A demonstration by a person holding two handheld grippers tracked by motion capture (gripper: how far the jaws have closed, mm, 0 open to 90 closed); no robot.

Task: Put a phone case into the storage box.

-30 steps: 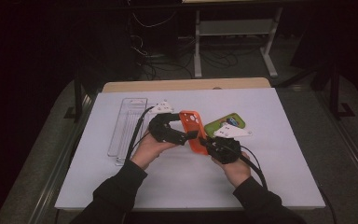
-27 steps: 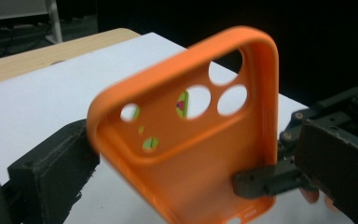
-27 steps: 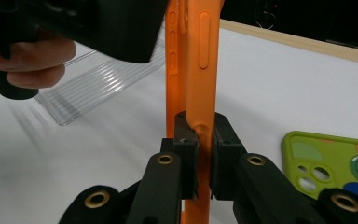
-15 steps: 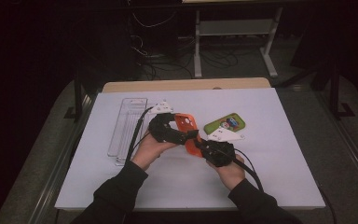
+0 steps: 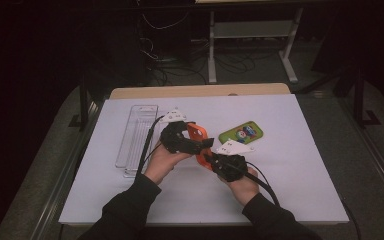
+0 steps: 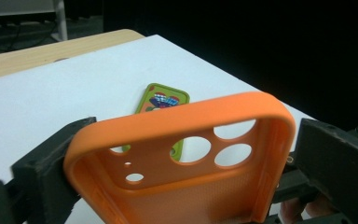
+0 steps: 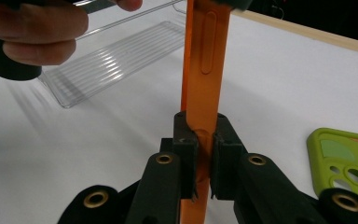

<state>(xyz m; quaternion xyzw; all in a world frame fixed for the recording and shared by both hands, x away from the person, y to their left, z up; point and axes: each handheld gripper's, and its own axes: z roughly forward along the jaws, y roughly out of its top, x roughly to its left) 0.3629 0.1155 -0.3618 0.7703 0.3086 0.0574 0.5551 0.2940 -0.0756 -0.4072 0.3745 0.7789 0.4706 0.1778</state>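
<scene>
Two hand-held claws share one orange phone case (image 5: 198, 137) above the white tabletop (image 5: 300, 165), the case lifted clear of the surface and standing on edge between them. The left claw (image 6: 186, 154) is clamped across the case's camera end, one jaw on each long side, the cut-outs facing its camera. The right claw (image 7: 200, 140) is clenched on the thin side wall lower down, jaws pinched tight either side of the rim, with the case rising straight up ahead of it.

A green phone case (image 5: 240, 133) lies flat on the tabletop just beyond the right claw; a clear plastic tray (image 5: 136, 140) sits past the left claw, on its outer side.

The step in hand looks like a two-handed hold on the orange case, either a handover or a turn to re-orient it. The next move would call for one claw to let go only while the other grips firmly, then a controlled carry toward the tray or down beside the green case, keeping the soft rim from flexing out of the jaws
</scene>
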